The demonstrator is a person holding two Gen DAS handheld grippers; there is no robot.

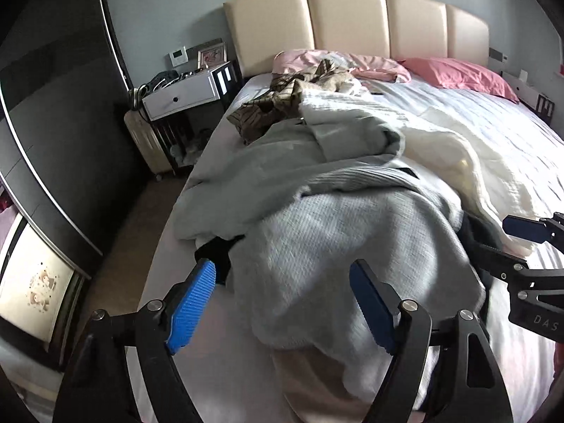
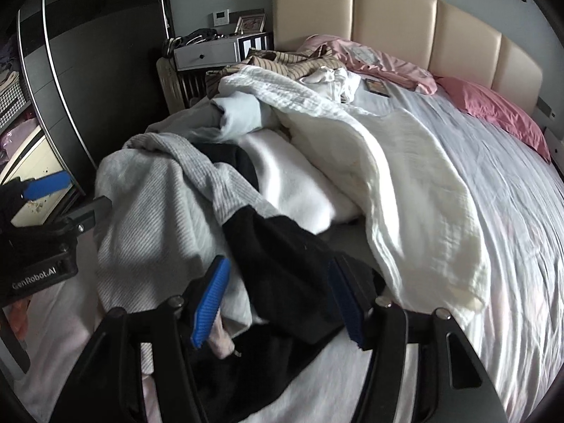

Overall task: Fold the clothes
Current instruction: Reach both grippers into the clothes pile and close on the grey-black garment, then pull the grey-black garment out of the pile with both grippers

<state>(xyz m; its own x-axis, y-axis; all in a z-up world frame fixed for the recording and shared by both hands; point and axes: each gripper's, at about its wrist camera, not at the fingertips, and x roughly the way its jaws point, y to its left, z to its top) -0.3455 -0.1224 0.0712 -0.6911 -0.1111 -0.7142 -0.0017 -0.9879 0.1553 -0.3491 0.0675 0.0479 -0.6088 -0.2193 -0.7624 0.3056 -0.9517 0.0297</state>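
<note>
A heap of clothes lies on the bed. On top is a light grey knit garment (image 1: 335, 239) (image 2: 151, 211). My left gripper (image 1: 282, 303) (image 2: 70, 197) is open and straddles the garment's near end; the left pad stands clear of the cloth. A black garment (image 2: 282, 246) (image 1: 215, 253) pokes out from under the grey one. My right gripper (image 2: 278, 299) (image 1: 507, 246) sits on this black garment, whose bunched cloth fills the gap between the blue pads. Behind lie a pale grey-green garment (image 1: 246, 169), a cream blanket (image 2: 405, 183) and a brown striped garment (image 1: 271, 105).
The bed's white sheet (image 2: 493, 211) lies bare to the right of the heap. Pink pillows (image 1: 458, 74) rest against the beige headboard (image 1: 352, 17). A white nightstand (image 1: 183, 95) and a dark wardrobe (image 1: 53, 123) stand left of the bed, across a narrow floor strip.
</note>
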